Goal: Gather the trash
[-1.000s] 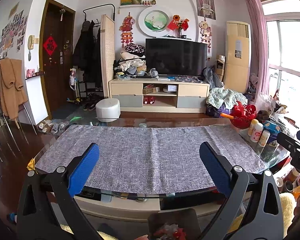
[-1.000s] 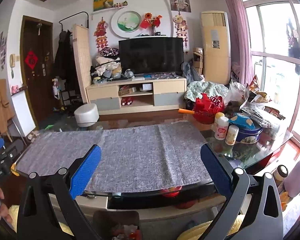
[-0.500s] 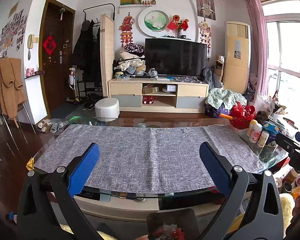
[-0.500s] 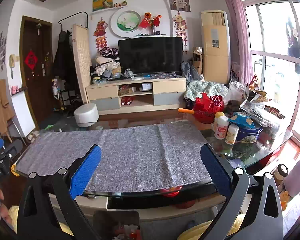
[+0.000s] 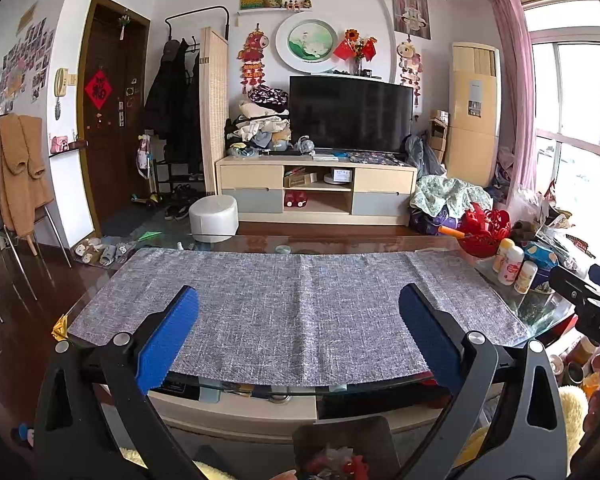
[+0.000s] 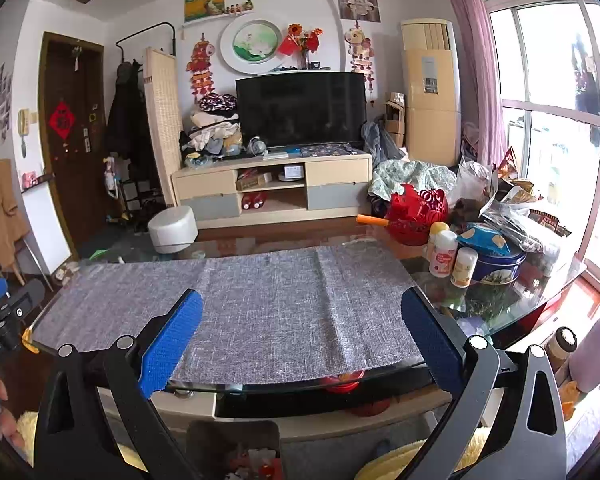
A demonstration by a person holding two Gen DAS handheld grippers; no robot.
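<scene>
My left gripper (image 5: 299, 336) is open and empty, held over the near edge of a glass coffee table (image 5: 260, 242) covered by a grey cloth (image 5: 292, 308). My right gripper (image 6: 302, 338) is also open and empty over the same edge, further right. A dark trash bin (image 5: 346, 450) with crumpled red and white scraps stands on the floor below the table front; it also shows in the right wrist view (image 6: 236, 450). A small yellow scrap (image 5: 60, 326) sits at the table's left corner; it also shows in the right wrist view (image 6: 29, 338). The right gripper's side (image 5: 588, 300) shows at the right of the left wrist view.
Bottles (image 6: 444, 254), a blue tin (image 6: 498, 266), a red basket (image 6: 418, 214) and snack bags (image 6: 512, 196) crowd the table's right end. A white stool (image 5: 214, 218), a TV stand (image 5: 316, 190) and shoes (image 5: 100, 252) lie beyond.
Both grippers have drifted slightly back and up from the table; the cloth sits a little lower in view. Jaws stay open.
</scene>
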